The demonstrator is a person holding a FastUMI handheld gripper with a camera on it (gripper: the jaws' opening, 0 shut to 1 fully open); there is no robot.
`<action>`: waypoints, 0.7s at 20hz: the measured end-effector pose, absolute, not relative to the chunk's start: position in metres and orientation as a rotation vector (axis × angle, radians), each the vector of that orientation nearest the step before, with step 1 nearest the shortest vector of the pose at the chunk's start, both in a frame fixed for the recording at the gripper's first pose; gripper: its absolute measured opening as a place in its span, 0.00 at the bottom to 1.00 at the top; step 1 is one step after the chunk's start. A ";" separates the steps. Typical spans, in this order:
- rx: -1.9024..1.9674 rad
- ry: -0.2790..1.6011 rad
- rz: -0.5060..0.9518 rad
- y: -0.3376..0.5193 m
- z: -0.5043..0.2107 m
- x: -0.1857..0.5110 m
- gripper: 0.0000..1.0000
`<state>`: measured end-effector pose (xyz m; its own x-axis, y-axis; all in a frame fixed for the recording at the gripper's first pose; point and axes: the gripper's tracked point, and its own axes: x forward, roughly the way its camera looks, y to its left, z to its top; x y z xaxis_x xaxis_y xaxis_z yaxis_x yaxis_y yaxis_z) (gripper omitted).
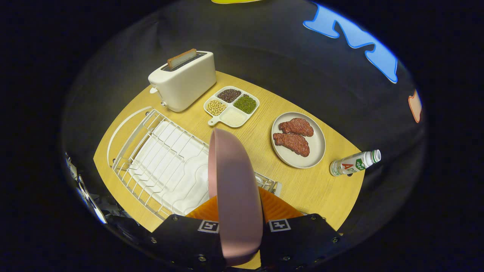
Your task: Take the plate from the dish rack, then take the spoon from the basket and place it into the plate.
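Pink plate (235, 196), held on edge between the closed jaws of the gripper (242, 226), above the white dish rack (162, 162). Toaster (183, 81) stands at the table's (317, 189) far edge.

A mock kitchen set up in a booth is shown: a wooden table (302, 189) is laid with a toaster (183, 81), a dish rack (159, 162), a divided dish of beans (231, 105) and a plate of meat (298, 139), backed by black cloth (287, 68).

plate (234, 196) between fingers (189, 230), above dish rack (159, 166); toaster (183, 81) beyond.
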<state>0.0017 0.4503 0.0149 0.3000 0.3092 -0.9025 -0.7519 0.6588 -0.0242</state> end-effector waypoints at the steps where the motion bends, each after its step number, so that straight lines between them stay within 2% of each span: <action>1: -0.466 1.051 0.749 0.444 0.020 -0.001 0.32; 7: -0.193 1.072 0.778 0.392 0.051 -0.037 0.32; 14: 0.097 1.146 0.746 0.311 0.028 -0.106 0.32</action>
<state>-0.1056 0.3110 0.0282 0.2023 0.5807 -0.7886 -0.4863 0.7585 0.4338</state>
